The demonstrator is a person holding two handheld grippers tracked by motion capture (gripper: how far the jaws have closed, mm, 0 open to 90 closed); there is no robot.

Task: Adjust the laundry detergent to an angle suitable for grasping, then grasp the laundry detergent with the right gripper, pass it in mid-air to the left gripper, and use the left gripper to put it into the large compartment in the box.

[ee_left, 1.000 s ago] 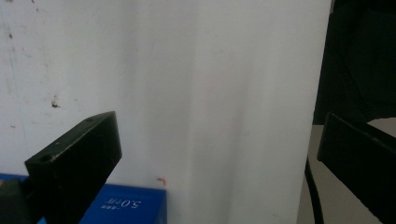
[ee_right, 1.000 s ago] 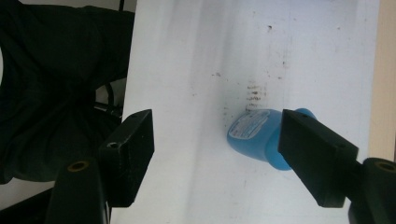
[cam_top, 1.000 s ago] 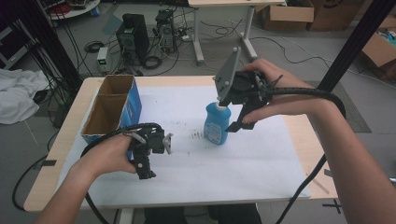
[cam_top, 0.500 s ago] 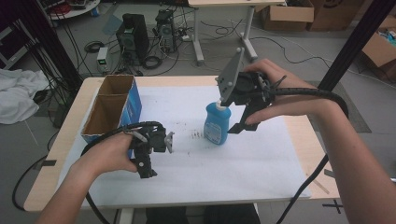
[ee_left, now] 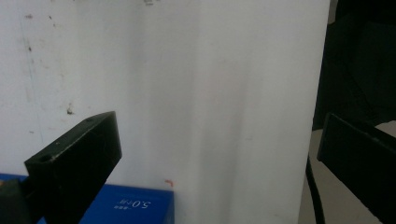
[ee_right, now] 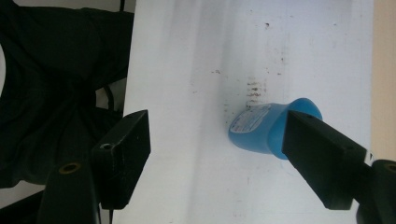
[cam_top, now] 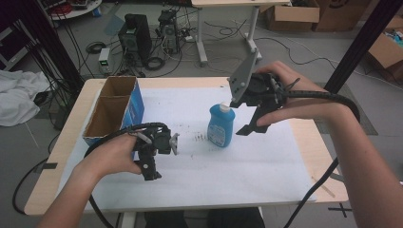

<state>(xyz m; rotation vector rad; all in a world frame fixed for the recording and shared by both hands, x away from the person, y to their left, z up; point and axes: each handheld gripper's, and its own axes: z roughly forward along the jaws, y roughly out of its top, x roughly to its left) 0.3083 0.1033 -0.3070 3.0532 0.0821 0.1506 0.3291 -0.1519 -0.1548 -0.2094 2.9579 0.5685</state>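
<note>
A blue bottle with a white cap stands upright near the middle of the white sheet. My right gripper hovers just to its right, tilted down, jaws open and apart from it. In the right gripper view the bottle lies ahead, partly behind the right jaw, with the right gripper holding nothing. My left gripper is low over the sheet's left part, near the box. In its own view the left gripper is wide open over bare sheet.
An open cardboard box with a blue side stands at the table's left; its blue face shows close to the left gripper. Small dark marks dot the sheet. Beyond the table are computer towers, cables and a black post.
Hardly anything differs: both hands have shifted only slightly, and the bottle stands where it was.
</note>
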